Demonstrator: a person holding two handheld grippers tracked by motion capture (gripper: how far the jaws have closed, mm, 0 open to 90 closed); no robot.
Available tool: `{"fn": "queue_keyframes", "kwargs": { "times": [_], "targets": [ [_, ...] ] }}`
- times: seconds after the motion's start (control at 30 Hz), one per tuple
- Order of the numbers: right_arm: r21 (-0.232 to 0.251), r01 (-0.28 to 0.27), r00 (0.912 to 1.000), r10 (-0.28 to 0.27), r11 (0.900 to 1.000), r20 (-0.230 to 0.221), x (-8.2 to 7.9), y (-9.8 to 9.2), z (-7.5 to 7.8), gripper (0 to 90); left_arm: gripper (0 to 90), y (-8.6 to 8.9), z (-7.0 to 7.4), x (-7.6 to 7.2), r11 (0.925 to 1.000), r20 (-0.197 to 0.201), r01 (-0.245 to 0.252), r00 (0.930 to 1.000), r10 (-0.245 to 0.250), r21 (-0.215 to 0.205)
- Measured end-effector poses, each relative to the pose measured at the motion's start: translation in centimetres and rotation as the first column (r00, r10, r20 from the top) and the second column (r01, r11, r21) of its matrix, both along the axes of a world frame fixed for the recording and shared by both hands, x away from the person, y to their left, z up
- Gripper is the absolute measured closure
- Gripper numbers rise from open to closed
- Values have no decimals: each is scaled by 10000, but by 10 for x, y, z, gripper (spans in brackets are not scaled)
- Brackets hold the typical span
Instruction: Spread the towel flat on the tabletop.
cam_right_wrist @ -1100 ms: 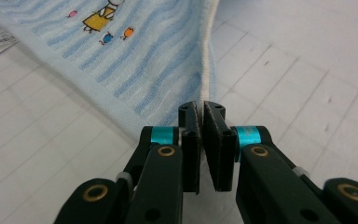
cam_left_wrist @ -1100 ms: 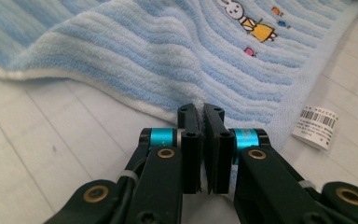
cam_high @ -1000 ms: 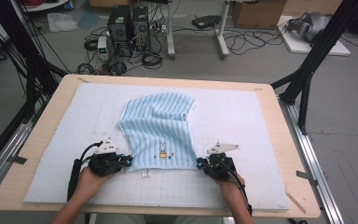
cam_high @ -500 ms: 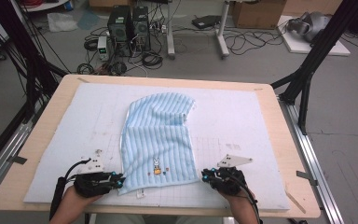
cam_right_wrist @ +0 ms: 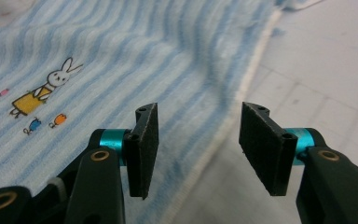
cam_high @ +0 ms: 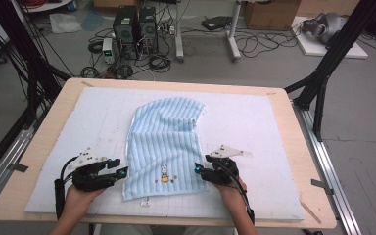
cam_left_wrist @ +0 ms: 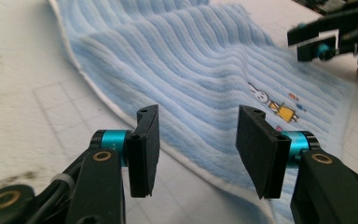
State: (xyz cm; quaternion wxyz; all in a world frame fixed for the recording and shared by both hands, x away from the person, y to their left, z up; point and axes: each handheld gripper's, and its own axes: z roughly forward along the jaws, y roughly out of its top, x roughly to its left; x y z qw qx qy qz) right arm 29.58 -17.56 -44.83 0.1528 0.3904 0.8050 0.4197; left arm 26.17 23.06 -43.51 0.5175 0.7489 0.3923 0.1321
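A light blue striped towel (cam_high: 164,142) with a small rabbit print (cam_high: 164,172) lies on the white mat, its far end bunched and its near part spread flat. My left gripper (cam_high: 121,172) is open at the towel's near left edge (cam_left_wrist: 135,126), its jaws apart over the hem with nothing between them. At the near right edge (cam_right_wrist: 233,116), my right gripper (cam_high: 199,170) is also open and holds nothing. The rabbit print (cam_left_wrist: 265,100) shows between the two grippers, and the right gripper (cam_left_wrist: 324,35) shows across the towel in the left gripper view.
A white gridded foam mat (cam_high: 254,122) covers a wooden table (cam_high: 303,147). Bare mat lies to the left and right of the towel. Beyond the table are computer towers (cam_high: 134,24), cables and black frame legs (cam_high: 323,73) on the floor.
Both grippers pulled the towel's near edge toward the person, stretching it flat, then let go. Their jaws now stand open beside the towel's near corners.
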Motion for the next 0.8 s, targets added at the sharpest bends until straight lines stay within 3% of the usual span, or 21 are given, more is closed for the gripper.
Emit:
{"fn": "queue_keyframes", "kwargs": {
  "times": [0.13, 0.23, 0.33, 0.4, 0.63, 0.8],
  "targets": [
    [-307, -409, 9991, 412, 9987, 79, 1, 6, -1, 526, 489, 7, 3, 5, 9994, 92, -331, 9994, 332, -119],
    [-703, -511, 9986, 498, 9962, -202, 4, 8, -2, 607, 487, 8, 3, 12, 9988, 16, -477, 9989, 478, -101],
    [-718, -737, 9960, 698, 9947, -550, 5, 9, 1, 788, 487, 6, 1, 21, 9986, -82, -514, 9987, 513, -138],
    [-903, -1080, 9923, 1018, 9900, -708, 4, 10, 3, 851, 487, 4, 1, 25, 9986, -99, -512, 9986, 512, -89],
    [-825, -2138, 9663, 1983, 9734, -1638, -15, -3, 9, 855, 487, 1, 1, 39, 9980, -100, -613, 9981, 612, -157],
    [-696, -2743, 9467, 2566, 9591, -1950, -32, -14, 10, 857, 486, 1, 2, 45, 9974, -99, -703, 9975, 702, -141]
  ]
}}
